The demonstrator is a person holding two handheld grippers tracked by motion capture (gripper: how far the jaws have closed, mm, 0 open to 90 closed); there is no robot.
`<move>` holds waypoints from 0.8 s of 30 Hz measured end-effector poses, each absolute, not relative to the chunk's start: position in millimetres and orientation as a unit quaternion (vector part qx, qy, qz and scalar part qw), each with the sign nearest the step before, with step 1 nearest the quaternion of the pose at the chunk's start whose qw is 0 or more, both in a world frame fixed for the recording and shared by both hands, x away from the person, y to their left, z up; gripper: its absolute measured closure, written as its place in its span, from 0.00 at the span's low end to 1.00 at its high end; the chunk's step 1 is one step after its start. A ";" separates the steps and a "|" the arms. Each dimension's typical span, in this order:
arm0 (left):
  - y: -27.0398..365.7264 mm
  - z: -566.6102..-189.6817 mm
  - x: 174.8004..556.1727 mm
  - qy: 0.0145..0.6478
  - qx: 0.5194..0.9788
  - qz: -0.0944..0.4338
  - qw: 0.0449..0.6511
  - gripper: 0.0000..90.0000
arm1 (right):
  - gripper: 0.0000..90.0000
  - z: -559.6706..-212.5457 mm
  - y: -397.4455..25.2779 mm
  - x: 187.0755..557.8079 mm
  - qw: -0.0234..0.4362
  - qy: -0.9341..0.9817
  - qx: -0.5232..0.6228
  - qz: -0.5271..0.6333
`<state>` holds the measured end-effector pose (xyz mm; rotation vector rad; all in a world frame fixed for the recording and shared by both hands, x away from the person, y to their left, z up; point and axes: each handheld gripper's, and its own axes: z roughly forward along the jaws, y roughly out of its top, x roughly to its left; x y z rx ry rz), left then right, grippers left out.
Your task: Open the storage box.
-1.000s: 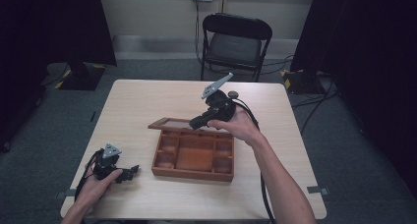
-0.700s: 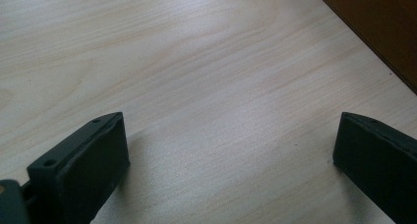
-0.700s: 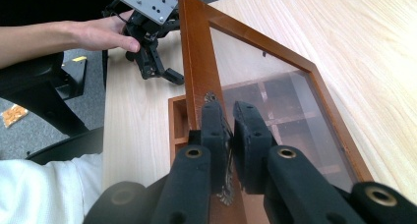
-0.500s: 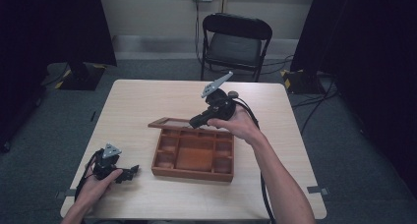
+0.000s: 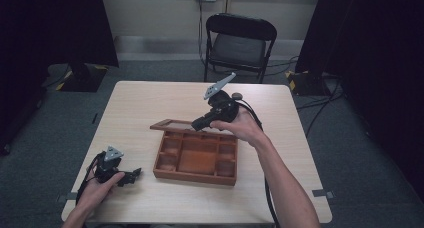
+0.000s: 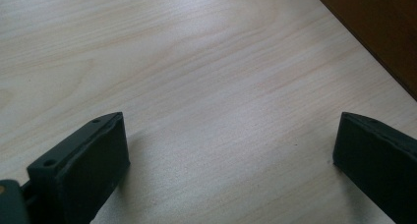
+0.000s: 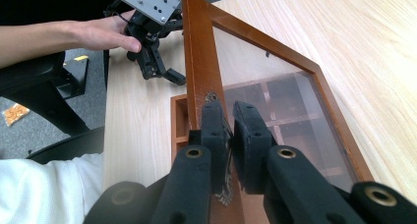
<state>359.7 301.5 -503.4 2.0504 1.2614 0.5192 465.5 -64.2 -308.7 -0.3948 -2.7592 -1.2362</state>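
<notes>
Right gripper in the high view is clamped on the glass lid of the wooden box mid-table. Left gripper in its own view sits wide open on the table. Right gripper view: jaws pinch the lid's frame, tilted open.

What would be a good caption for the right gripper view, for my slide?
Right tool clamps the ornate latch on the glass-paned lid of the wooden box, holding it open.
</notes>
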 end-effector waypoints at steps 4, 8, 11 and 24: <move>301.5 -503.5 359.7 0.483 0.785 0.199 0.333 0.00 | 0.94 -309.2 -64.0 465.2 0.047 -0.903 -0.130 -0.406; 301.5 -503.4 359.7 0.483 0.785 0.199 0.333 0.00 | 0.94 -309.8 -63.6 465.0 0.048 -0.904 -0.128 -0.406; 301.5 -503.4 359.7 0.483 0.785 0.199 0.333 0.00 | 0.94 -309.7 -64.0 465.5 0.049 -0.904 -0.127 -0.406; 301.5 -503.5 359.7 0.483 0.785 0.199 0.333 0.00 | 0.94 -310.0 -63.6 465.4 0.050 -0.904 -0.127 -0.406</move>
